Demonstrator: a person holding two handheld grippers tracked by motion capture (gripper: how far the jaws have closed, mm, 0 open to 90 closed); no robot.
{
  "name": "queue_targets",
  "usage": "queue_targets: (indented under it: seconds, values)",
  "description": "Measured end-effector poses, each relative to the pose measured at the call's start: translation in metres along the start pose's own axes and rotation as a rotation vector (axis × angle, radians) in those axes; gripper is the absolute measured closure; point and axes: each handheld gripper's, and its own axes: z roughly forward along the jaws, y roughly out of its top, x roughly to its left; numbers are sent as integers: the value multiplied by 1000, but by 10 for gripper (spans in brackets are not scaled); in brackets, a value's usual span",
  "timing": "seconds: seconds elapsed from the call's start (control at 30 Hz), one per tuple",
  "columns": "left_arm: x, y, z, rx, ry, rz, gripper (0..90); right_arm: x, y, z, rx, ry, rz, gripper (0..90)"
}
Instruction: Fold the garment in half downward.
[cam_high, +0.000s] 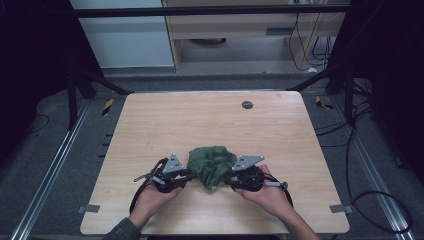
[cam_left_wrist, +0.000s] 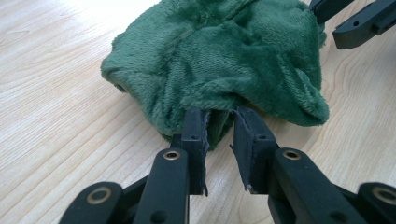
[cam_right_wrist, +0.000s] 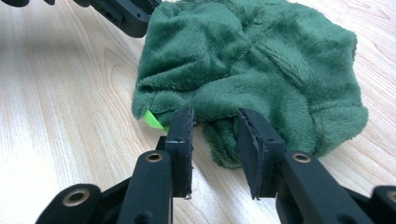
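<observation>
- Green plush cloth (cam_high: 212, 164) lies crumpled at lower centre of the table (cam_high: 150, 130), not yet lifted.
- Left gripper (cam_left_wrist: 219, 135) and right gripper (cam_right_wrist: 215, 135): jaws parted, tips at its edges, nothing clamped; grasping is left.

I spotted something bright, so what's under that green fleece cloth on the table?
A small bright green piece pokes out from under the green fleece cloth at its near edge in the right gripper view. The cloth covers the rest, so what it is cannot be told.

The person's left hand (cam_high: 150, 196) and right hand (cam_high: 267, 192) each hold a black two-jaw gripper, left gripper (cam_left_wrist: 219, 135) and right gripper (cam_right_wrist: 215, 135), jaws parted, pointing inward toward each other.
</observation>
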Motion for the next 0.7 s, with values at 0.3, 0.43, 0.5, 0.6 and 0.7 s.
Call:
queue_targets:
  seconds: [0.3,0.43,0.5,0.6,0.7]
  values:
    - [-6,-1,-2,6,-15,9,734,4,0,-1,6,7,-3,636]
    - [-7,-2,-3,10,-19,10,726,5,-1,-2,13,12,-8,626]
    - [-7,-3,-3,12,-17,11,725,6,-1,-2,17,11,-5,617]
    - [-8,-4,-3,14,-22,11,721,7,-2,-2,19,12,-6,612]
    - [-10,-4,-5,16,-26,15,717,8,-2,-3,25,12,-7,595]
